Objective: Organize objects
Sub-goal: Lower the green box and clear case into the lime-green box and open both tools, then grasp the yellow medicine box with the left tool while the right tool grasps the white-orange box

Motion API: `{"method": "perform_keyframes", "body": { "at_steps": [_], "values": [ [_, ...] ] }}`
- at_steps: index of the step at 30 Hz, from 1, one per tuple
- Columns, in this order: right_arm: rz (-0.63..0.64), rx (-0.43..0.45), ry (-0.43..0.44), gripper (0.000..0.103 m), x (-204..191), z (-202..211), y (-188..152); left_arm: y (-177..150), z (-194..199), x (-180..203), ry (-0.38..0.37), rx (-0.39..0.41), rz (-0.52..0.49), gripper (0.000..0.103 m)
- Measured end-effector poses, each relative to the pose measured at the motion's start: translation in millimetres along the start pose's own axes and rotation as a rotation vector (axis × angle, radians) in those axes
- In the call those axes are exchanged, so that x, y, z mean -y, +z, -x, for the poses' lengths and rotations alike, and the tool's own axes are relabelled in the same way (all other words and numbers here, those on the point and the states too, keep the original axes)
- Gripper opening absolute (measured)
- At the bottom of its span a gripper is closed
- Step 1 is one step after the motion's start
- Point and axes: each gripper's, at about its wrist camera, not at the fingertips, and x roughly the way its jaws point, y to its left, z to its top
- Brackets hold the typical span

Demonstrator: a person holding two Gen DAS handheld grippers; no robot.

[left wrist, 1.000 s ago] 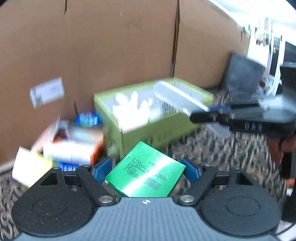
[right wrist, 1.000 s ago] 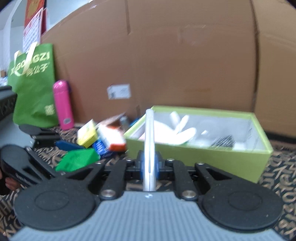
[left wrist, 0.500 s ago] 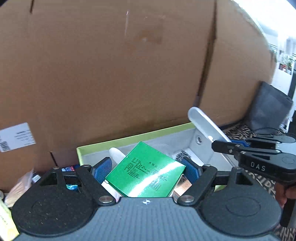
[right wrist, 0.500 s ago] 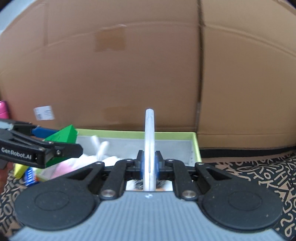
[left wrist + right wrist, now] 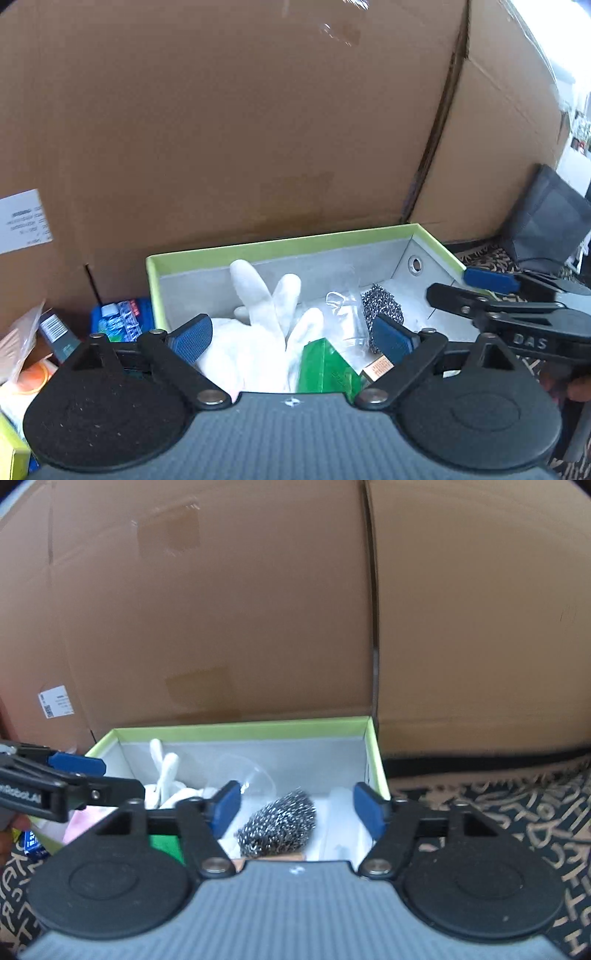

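Note:
A lime-green open box (image 5: 280, 245) (image 5: 240, 731) stands against cardboard. Inside lie white gloves (image 5: 266, 317) (image 5: 166, 775), a steel-wool scrubber (image 5: 382, 308) (image 5: 280, 823), clear plastic (image 5: 345, 314), a small copper-coloured box (image 5: 376, 369) and the green box (image 5: 325, 365) (image 5: 164, 843). A whitish flat item (image 5: 340, 823) lies by the box's right wall. My left gripper (image 5: 293, 336) is open and empty above the green box. My right gripper (image 5: 297, 805) is open and empty over the scrubber; it also shows at the right of the left wrist view (image 5: 491, 295).
Tall cardboard walls (image 5: 258, 129) rise right behind the box. Left of the box lie a blue pack (image 5: 122, 317), a plastic bag (image 5: 26, 332) and a yellow box (image 5: 11, 446). A dark bag (image 5: 546, 218) stands at the right. Patterned cloth (image 5: 498, 805) covers the surface.
The left gripper opened and the green box dropped into the lime box. The right gripper opened and let go of the white flat item, which is now inside by the right wall.

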Motion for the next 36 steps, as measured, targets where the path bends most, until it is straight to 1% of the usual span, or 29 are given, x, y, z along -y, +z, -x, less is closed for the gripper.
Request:
{"method": "perform_keyframes", "body": {
  "at_steps": [2,3,5,8,12,16,18,22,24,26,27,28,30,33,36],
  "values": [
    [0.021,0.027,-0.009,0.082,-6,15,1,-2,14,-2,-0.001,0.025,0.017,0.096],
    [0.022,0.042,-0.004,0.085,-9,20,3,-3,23,-4,0.007,0.042,0.024,0.096],
    [0.017,0.073,0.018,0.096,-15,37,3,-8,43,-7,0.025,0.083,0.038,0.096],
    [0.007,0.118,0.051,0.103,-26,62,1,-15,70,-16,0.036,0.117,0.070,0.096],
    [0.027,0.160,0.114,0.103,-48,91,-4,-37,107,-25,0.064,0.144,0.103,0.096],
    [0.065,0.182,0.179,0.103,-77,106,-11,-67,136,-38,0.119,0.138,0.109,0.097],
    [0.077,0.177,0.218,0.103,-94,113,-16,-80,146,-46,0.155,0.124,0.128,0.096],
    [0.107,0.149,0.300,0.103,-131,113,-26,-106,157,-67,0.210,0.099,0.184,0.097],
    [0.122,0.131,0.327,0.103,-146,108,-35,-119,160,-77,0.247,0.079,0.194,0.097],
    [0.121,0.095,0.359,0.103,-157,93,-43,-128,162,-90,0.280,0.057,0.211,0.096],
    [0.118,0.069,0.382,0.103,-164,89,-48,-131,163,-97,0.291,0.051,0.229,0.097],
    [0.115,0.049,0.399,0.103,-171,94,-54,-133,164,-104,0.296,0.048,0.250,0.097],
    [0.119,0.016,0.411,0.103,-177,93,-63,-135,163,-118,0.307,0.045,0.290,0.096],
    [0.146,-0.010,0.416,0.103,-190,92,-71,-128,156,-138,0.319,0.038,0.362,0.096],
    [0.175,-0.018,0.419,0.103,-202,91,-73,-113,144,-155,0.342,0.047,0.469,0.096]
  ]
}}
